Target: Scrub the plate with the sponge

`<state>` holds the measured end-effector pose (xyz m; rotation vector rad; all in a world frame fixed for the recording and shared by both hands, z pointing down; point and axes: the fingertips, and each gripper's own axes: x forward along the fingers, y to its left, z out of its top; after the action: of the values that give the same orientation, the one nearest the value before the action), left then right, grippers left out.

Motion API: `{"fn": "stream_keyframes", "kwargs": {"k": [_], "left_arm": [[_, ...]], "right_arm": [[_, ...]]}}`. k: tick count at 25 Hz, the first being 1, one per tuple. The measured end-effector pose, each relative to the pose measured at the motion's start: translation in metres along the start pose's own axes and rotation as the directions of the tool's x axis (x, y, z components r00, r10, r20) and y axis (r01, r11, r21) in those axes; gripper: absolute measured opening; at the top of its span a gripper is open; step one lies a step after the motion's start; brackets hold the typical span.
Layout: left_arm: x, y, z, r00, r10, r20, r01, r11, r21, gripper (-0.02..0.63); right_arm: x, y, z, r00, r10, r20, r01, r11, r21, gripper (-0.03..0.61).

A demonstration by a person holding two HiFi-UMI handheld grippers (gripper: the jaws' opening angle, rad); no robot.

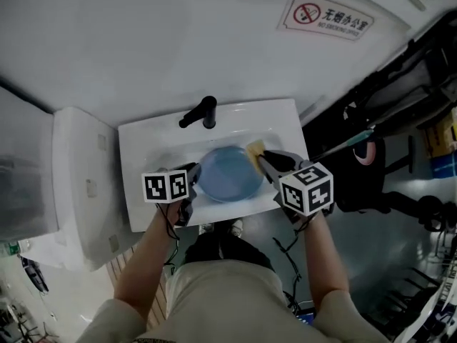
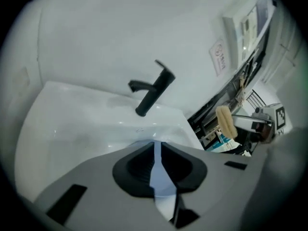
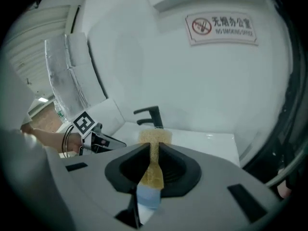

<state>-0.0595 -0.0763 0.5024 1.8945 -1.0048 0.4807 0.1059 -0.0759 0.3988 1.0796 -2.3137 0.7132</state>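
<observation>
A round blue plate [image 1: 230, 173] hangs above the white sink [image 1: 150, 148]. My left gripper [image 1: 193, 174] is shut on its left rim; in the left gripper view the plate [image 2: 159, 174] shows edge-on as a thin pale strip pinched between the pads [image 2: 137, 165]. My right gripper [image 1: 263, 161] is shut on a yellow sponge [image 1: 255, 148] at the plate's upper right rim; whether the two touch I cannot tell. In the right gripper view the sponge [image 3: 155, 138] is squeezed thin between the jaws, with a blue layer at its near end. The sponge [image 2: 225, 121] also shows in the left gripper view.
A black faucet [image 1: 203, 113] stands at the sink's back edge against a white wall with a no-smoking sign [image 1: 325, 16]. A white toilet [image 1: 78, 184] sits to the left. A black chair and equipment [image 1: 378, 170] crowd the right side.
</observation>
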Motion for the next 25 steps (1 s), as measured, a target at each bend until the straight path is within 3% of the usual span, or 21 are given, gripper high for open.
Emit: {"fn": "stream_keyframes", "kwargs": {"k": [3,7,13,19,22,25], "left_arm": [[-0.037,-0.032,0.032,0.995,-0.016,0.095,0.007,0.995,0.095,0.013],[-0.09,-0.076,0.076,0.971,-0.054,0.232,0.007,0.98,0.201,0.008],[-0.158,-0.134,0.113,0.926,-0.18,0.331,0.069,0.944,0.322,0.008],[-0.216,-0.182,0.138,0.868,-0.261,0.422,0.033,0.879,0.475,0.008],[-0.241,-0.2,0.146,0.835,-0.277,0.476,-0.035,0.836,0.547,0.008],[-0.258,-0.214,0.148,0.799,-0.285,0.529,-0.121,0.786,0.606,0.007]], "right_arm": [[-0.029,0.014,0.029,0.992,-0.016,0.123,0.017,1.0,-0.005,0.063],[-0.069,0.036,0.062,0.969,-0.025,0.246,0.035,0.999,-0.038,0.063],[-0.13,0.076,0.114,0.906,-0.001,0.423,0.052,0.993,-0.109,0.063],[-0.185,0.109,0.153,0.835,0.007,0.551,0.107,0.979,-0.176,0.063],[-0.208,0.122,0.161,0.803,-0.004,0.596,0.153,0.968,-0.2,0.063],[-0.219,0.134,0.162,0.791,-0.017,0.611,0.214,0.944,-0.251,0.063]]}}
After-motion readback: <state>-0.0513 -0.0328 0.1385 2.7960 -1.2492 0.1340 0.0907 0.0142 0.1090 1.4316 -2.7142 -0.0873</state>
